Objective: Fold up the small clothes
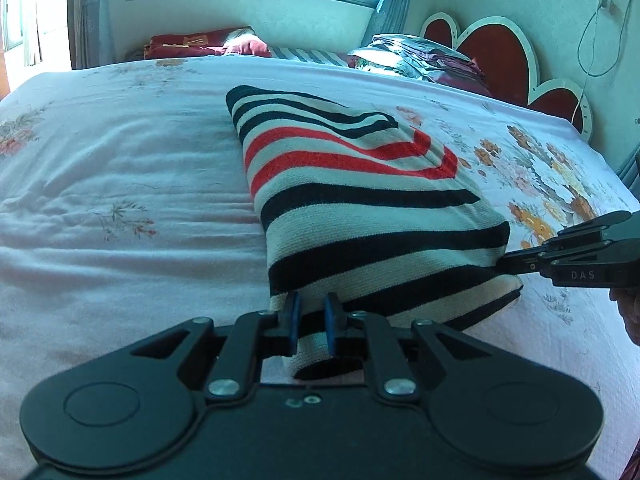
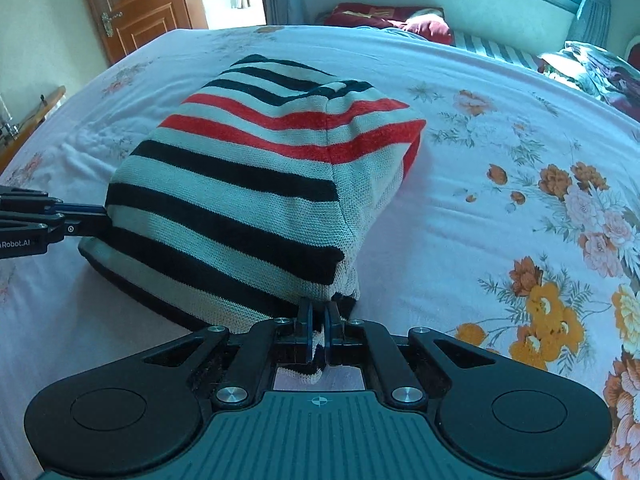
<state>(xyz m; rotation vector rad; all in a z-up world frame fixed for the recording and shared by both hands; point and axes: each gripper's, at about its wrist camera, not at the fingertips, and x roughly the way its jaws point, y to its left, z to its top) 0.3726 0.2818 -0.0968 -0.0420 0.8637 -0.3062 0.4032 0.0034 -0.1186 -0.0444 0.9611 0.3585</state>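
Now each hand-held gripper, left (image 1: 312,312) and right (image 2: 318,318), pinches a near sweater (image 1: 360,184) corner; best lift both evenly, keeping the hem taut.

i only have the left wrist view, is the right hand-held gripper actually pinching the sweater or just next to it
Observer: Pinching. In the right wrist view the right hand-held gripper is shut on the sweater hem, knit bunched between the pads.
Operator: anything past the bed on that side
Observer: A brown door, ajar.
Operator: is the sweater's right edge tidy
Observer: No, the side seam bulges up and the cloth sags below it.
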